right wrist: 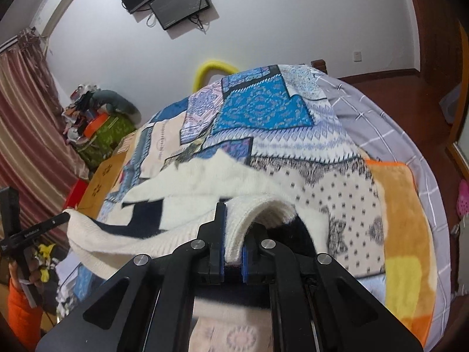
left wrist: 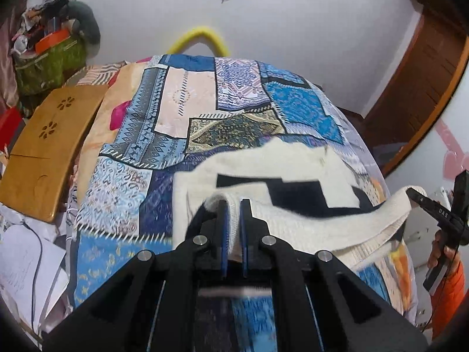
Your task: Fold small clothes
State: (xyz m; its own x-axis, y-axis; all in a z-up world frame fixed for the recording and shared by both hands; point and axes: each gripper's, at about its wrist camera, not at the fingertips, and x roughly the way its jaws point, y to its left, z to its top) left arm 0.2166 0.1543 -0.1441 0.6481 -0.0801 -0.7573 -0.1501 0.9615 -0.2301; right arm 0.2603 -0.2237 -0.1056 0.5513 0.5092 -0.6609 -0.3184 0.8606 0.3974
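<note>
Left tool (left wrist: 233, 205): jaws closed on the ribbed hem of a cream knitted sweater (left wrist: 263, 161); the knit is pinched between the blue pads. Right tool (right wrist: 233, 208): jaws likewise closed on a fold of the same hem, the cloth bulging up and over between the pads.

Sweater location: on the bed, over a blue patchwork bedspread (left wrist: 176, 111). Its near edge is raised off the bed and hangs in a band between the two tools; the far part lies on the bedspread. A dark navy block pattern (left wrist: 249, 180) shows on the cream knit. The garment is slightly blurred in both views.

From the left wrist view, the right tool appears at the right edge, held in a hand (left wrist: 442, 252) with an orange sleeve (left wrist: 451, 293). From the right wrist view, the left tool appears at the left edge, tip at the sweater's corner.

Surroundings: an orange and yellow blanket (right wrist: 404, 234) lies beside the sweater on the bed's right side. A wooden board (left wrist: 49, 146) rests at the bed's left edge. A wall screen (right wrist: 178, 3) hangs on the far wall. A yellow foam loop (left wrist: 202, 39) stands behind the bed.
</note>
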